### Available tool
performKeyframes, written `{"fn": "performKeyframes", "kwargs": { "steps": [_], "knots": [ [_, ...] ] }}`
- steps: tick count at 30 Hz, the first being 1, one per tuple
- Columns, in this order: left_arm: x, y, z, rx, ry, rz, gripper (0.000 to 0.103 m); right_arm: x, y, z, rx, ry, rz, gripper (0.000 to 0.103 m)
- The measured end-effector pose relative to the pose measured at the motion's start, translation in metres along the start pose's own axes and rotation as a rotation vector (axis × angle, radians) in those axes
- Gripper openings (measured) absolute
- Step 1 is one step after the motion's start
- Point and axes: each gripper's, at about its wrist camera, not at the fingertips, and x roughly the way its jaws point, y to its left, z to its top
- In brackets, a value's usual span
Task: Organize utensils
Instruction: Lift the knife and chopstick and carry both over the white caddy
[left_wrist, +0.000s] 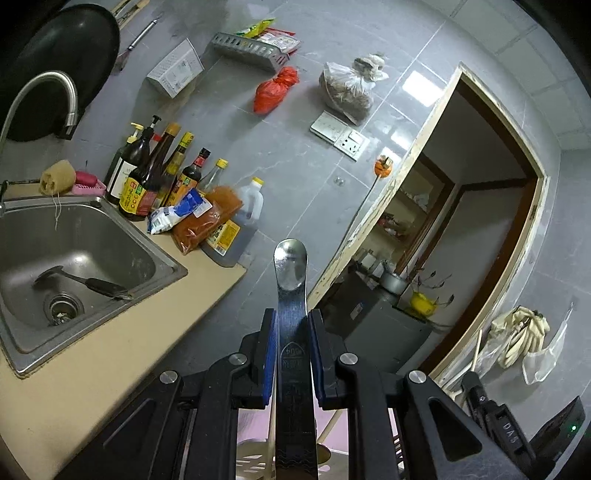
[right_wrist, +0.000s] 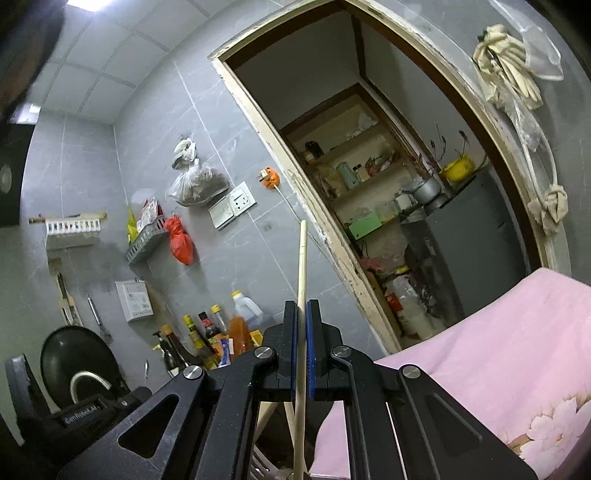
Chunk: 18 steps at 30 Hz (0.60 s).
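Left hand-held gripper (left_wrist: 291, 321) around spoon (left_wrist: 290, 273); spatula (left_wrist: 79, 282) in sink (left_wrist: 110, 218).

Both wrist views rode close behind their tongs, tilted upward. Left overlooked sink (left_wrist: 74, 243); both shared doorway (right_wrist: 369, 147) and bottles (left_wrist: 155, 184).

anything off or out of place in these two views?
One thing: a dark-handled spatula lies in the steel sink near the drain, apart from the other utensils. The left gripper is clamped on a flat-handled steel spoon, the right gripper on a pale wooden chopstick; both sit straight.
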Motion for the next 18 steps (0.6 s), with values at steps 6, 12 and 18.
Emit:
{"fn": "performKeyframes", "kwargs": {
  "steps": [6, 12, 18],
  "knots": [
    [0.002, -0.002, -0.005, 0.021, -0.032, -0.009, 0.016, -0.003, 0.000, -0.005, -0.017, -0.014, -0.014, 0.004],
    [0.005, -0.003, -0.017, 0.040, -0.011, -0.001, 0.016, -0.004, -0.004, -0.015, -0.031, 0.004, -0.050, 0.004],
    [0.004, 0.003, -0.019, 0.018, -0.010, -0.014, 0.016, -0.006, 0.005, -0.024, -0.123, 0.016, -0.074, 0.004]
  ]
}}
